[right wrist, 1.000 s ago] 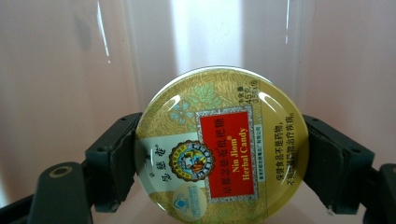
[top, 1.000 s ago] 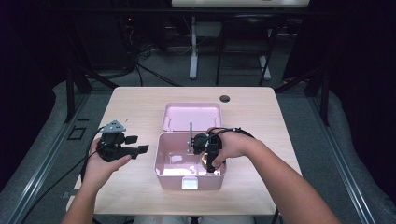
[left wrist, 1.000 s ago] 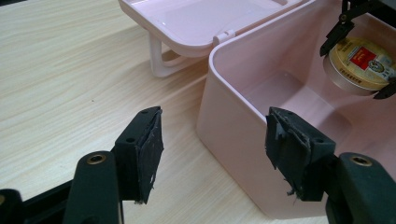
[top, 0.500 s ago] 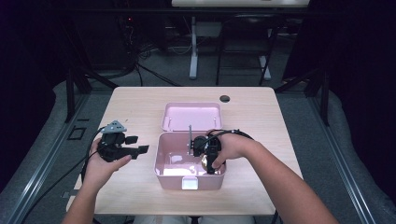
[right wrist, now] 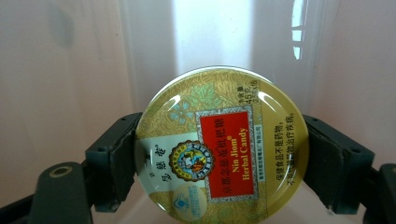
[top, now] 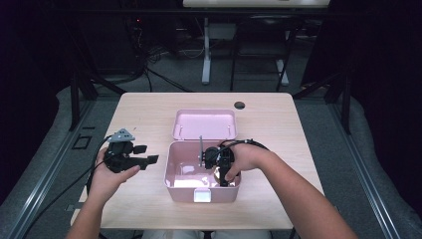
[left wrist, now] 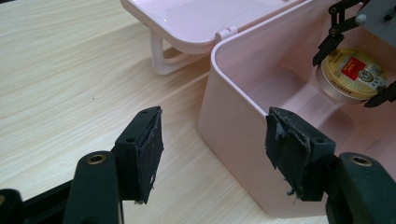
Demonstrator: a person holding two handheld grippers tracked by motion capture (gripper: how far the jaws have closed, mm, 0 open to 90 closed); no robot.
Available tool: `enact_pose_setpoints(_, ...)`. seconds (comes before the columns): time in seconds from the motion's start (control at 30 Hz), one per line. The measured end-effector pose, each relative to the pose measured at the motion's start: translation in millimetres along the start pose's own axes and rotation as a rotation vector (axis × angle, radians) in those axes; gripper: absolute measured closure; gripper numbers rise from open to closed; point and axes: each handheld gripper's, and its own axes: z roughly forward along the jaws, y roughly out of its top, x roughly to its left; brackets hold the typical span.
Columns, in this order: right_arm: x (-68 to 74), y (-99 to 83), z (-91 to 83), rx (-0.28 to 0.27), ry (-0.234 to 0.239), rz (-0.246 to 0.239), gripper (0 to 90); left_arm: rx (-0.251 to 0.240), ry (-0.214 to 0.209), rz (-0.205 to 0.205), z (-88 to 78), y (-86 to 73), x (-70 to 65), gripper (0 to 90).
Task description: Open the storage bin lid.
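The worktop [top: 149,107] is a pale wood-grain board with rounded corners and one dark round hole [top: 240,105] near its far edge. It stands on grey flooring in a dim room; behind it rise the white leg of another table and black stands with cables running across the floor.

One pink plastic box [top: 171,186] sits near the middle of the worktop, its hinged lid [top: 204,124] thrown open and lying flat behind it. One round gold candy tin [right wrist: 222,144], labelled "Nin Jiom Herbal Candy" on a red panel, is inside the box, toward its right side.

Two grippers are in use, one in each hand. The right gripper [top: 222,172] reaches down into the box, and its fingers [right wrist: 114,156] are clamped on opposite edges of the candy tin, which is held with its printed face toward that gripper's camera and the pink wall of the box behind it. The left gripper [left wrist: 212,147] hovers just left of the box with its fingers [left wrist: 147,144] spread wide and nothing between them but the near corner of the box wall, which they do not touch.
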Motion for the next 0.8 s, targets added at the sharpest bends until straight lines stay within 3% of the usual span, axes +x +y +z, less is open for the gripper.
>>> enact_pose_setpoints(0.8,-1.6,-2.5,14.9,-0.003,0.025,-0.013,20.0,0.009,0.001,0.005,2.1,-0.4,-0.2,36.5)
